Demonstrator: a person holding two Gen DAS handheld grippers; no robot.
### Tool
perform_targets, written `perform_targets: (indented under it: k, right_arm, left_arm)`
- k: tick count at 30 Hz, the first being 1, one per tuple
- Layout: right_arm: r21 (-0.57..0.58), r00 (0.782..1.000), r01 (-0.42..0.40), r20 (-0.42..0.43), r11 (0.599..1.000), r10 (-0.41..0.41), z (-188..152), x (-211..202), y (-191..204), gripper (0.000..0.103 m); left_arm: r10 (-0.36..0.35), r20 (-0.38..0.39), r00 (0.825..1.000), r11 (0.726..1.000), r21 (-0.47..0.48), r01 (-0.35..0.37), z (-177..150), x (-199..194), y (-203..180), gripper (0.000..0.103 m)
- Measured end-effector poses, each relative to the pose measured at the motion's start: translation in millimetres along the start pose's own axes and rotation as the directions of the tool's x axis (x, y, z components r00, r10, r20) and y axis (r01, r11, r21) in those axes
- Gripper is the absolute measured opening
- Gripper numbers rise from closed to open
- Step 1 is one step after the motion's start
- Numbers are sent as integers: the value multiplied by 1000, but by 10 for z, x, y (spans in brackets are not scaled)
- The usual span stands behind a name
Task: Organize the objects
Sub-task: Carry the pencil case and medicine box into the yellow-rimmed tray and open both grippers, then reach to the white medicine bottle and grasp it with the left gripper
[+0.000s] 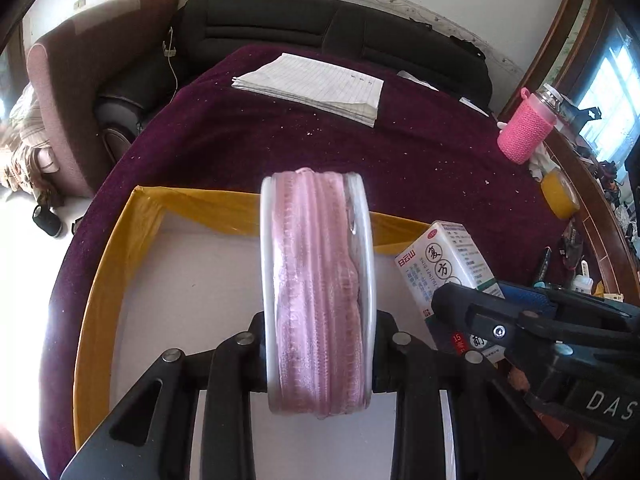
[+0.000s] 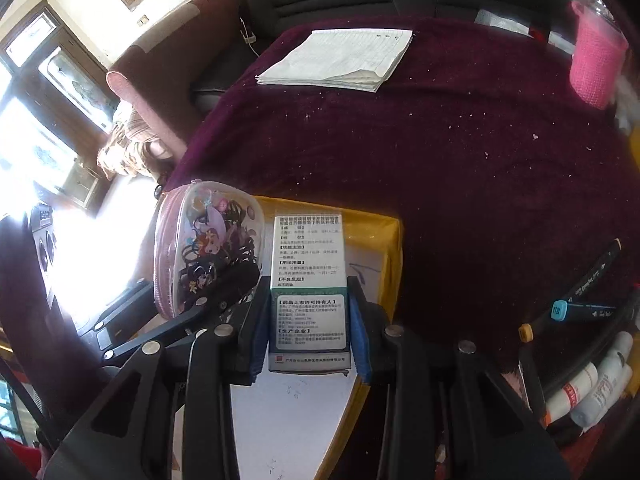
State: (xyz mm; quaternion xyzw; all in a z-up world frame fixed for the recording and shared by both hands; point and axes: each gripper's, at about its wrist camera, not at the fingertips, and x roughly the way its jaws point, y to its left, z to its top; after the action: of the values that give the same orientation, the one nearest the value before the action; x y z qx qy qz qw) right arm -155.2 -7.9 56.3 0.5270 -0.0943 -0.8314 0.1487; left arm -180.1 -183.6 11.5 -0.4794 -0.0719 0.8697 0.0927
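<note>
A pink zippered pouch (image 1: 318, 296) is sitting clamped edge-on in the left gripper (image 1: 320, 364), and one medicine box (image 2: 308, 292) is sitting clamped in the right gripper (image 2: 310, 320), both hanging over the single yellow-rimmed box (image 1: 120, 248) on the purple cloth (image 1: 420, 160). Placing seems underway; next, each likely needs lowering inside, then releasing. One notepad (image 1: 312, 86) is lying beyond.
</note>
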Motion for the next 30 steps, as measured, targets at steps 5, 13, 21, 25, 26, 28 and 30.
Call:
perform_targets:
  k: [5,13,21,25,26,28,30]
  right_arm:
    - [3,1000,21,11,1000,-21,-15,-54,-14,38]
    - [49,996,-49,77,998,45,0,-241,-184,40]
    - [117,953,-223,237,968,191,-174,-1144,-585,56]
    - [153,932,-240,311,959,184,-419,-1549,-826,56]
    - [156,931,-231,322,960,172,-490,-1636,-872,56]
    - [160,930,-213,335,964,150,-637,-1779,-982,56]
    - [161,929,-208,342,965,143,-773,-1892,-1064,56]
  left_arm:
    - [-6,-14,1000,999,-38,5,-34,52,68,40]
    - [12,31,999,997,-73,-10,-20,-219,85,45]
    - [26,209,978,998,-67,-13,-544,-732,-285,70]
    - [2,93,996,1000,-18,0,-772,-458,-472,70]
    - [-16,73,997,999,-37,19,-809,-442,-471,70]
    - [-62,63,996,994,-87,68,-889,-461,-445,70]
    - [-65,47,997,994,-83,69,-989,-486,-462,70]
